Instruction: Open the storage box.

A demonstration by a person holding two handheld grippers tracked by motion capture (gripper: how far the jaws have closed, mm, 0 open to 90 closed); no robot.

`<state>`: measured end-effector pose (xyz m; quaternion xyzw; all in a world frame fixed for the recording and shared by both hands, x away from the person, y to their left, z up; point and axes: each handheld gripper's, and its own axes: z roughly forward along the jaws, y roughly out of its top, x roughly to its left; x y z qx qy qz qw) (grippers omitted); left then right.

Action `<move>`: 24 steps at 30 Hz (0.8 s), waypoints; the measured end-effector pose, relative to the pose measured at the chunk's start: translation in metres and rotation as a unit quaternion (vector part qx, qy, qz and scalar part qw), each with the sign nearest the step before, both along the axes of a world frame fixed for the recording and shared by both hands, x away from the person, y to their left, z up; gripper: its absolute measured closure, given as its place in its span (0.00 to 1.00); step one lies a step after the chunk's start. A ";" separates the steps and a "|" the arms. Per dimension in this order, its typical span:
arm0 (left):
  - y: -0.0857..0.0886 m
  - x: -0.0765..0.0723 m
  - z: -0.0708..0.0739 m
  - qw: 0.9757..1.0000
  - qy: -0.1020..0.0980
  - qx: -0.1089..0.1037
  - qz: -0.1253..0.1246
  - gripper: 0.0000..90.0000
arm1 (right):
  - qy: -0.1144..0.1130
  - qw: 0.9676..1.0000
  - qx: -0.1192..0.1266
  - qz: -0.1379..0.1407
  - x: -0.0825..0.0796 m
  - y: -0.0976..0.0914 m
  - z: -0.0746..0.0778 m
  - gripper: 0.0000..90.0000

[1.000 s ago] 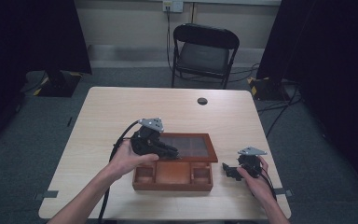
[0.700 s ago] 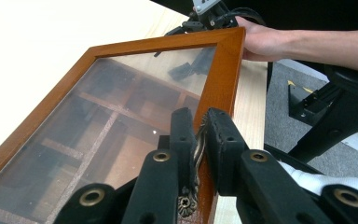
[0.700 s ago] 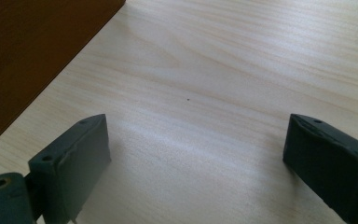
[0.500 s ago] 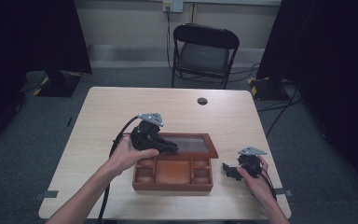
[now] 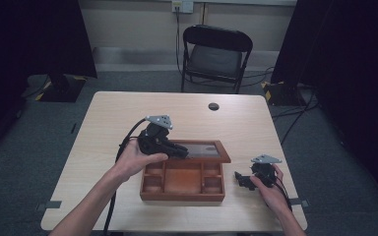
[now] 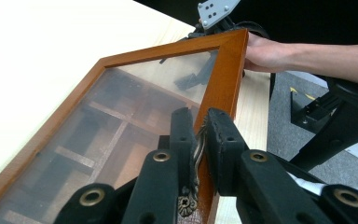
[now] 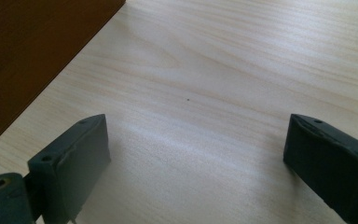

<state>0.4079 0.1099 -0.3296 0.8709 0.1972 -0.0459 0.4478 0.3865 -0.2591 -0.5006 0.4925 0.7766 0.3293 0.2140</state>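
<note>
Left claw [image 6: 199, 135] clenched on the small brass latch [image 6: 196, 154] at the front edge of the glass lid [image 6: 135, 98], one pad on the glass side, the other against the outer face of the wooden frame. Lid raised partway, tilted up off the wooden box [image 5: 183, 181], hinged along the far side. Seen from above, left claw [image 5: 174, 150] at the lid's near-left corner, body angled toward the right, grey plate on top, cable trailing down past the wrist. Left hand [image 5: 135, 160] wrapped around the claw's body from below, forearm coming in from the lower left at a slant, just above the counter [image 5: 128, 113]. Box near the front middle of the counter, compartments open to view under the lifted lid. Right claw [image 7: 196, 149] released, jaws spread wide with bare counter between them, one side of the box at the upper left of its view. From above, right claw [image 5: 241, 178] low on the counter just right of the box, pointing toward it without touching; right hand [image 5: 270, 189] gripping from behind, wrist near the counter's front right corner. Folding chair [image 5: 214, 54] beyond the far edge.
</note>
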 end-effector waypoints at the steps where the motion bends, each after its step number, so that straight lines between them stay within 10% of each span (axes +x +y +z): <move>1: 0.000 0.001 0.001 1.000 0.000 -0.002 0.000 0.90 | 0.000 1.000 0.000 0.000 0.000 0.000 0.000 0.07; 24: 0.004 0.010 0.010 0.999 0.003 -0.022 0.024 0.90 | 0.000 1.000 0.000 0.000 0.000 0.000 0.000 0.07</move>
